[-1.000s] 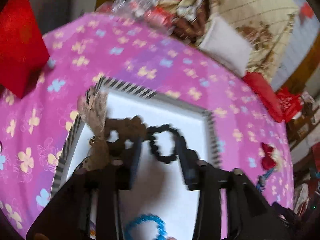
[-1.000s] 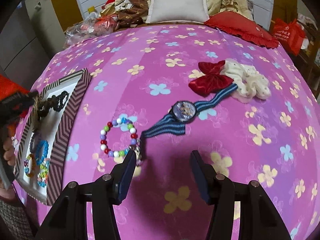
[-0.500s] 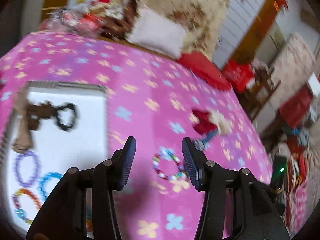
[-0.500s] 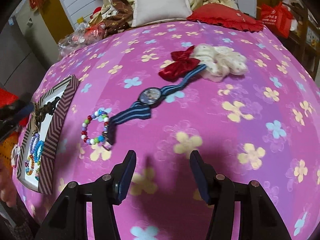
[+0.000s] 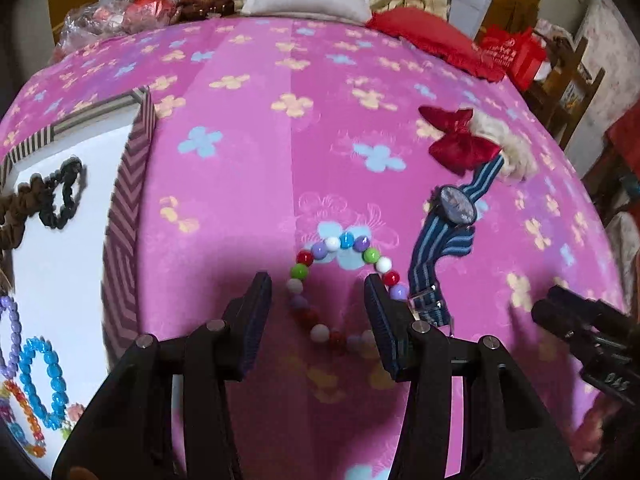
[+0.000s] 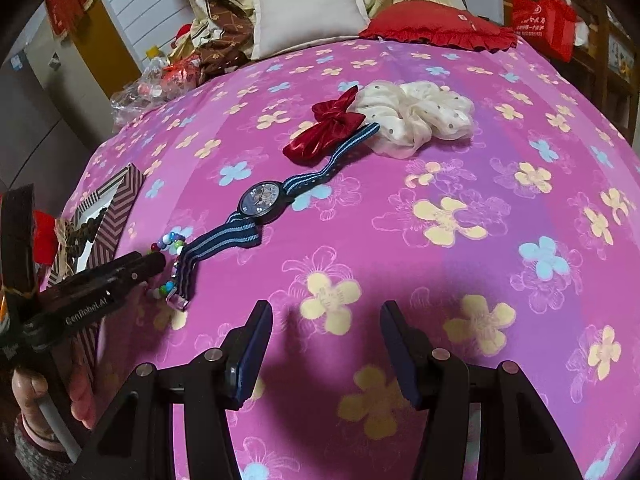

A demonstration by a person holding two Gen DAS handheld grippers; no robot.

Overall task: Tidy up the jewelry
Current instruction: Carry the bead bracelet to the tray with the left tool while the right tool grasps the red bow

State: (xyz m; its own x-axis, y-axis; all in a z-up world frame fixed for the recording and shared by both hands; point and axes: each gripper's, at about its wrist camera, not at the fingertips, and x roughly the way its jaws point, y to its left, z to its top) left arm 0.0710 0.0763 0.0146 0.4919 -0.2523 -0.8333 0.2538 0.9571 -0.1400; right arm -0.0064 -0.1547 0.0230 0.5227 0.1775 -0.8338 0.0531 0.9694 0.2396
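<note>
Two claws hang over the pink bed cover (image 6: 500,128) — both spread wide, holding nothing. The left claw (image 5: 316,312) sits right over the bead bracelet (image 5: 340,280), which lies beside the striped watch (image 5: 452,224) — the right claw (image 6: 326,344) is over bare cover

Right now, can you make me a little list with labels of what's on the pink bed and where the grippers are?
surface: pink flowered bedspread
box: striped tray, bracelets inside
left gripper: open, over the multicolored bead bracelet
right gripper: open, over bare bedspread
watch: blue striped strap, beside the bracelet
red bow: against the white scrunchie
</note>
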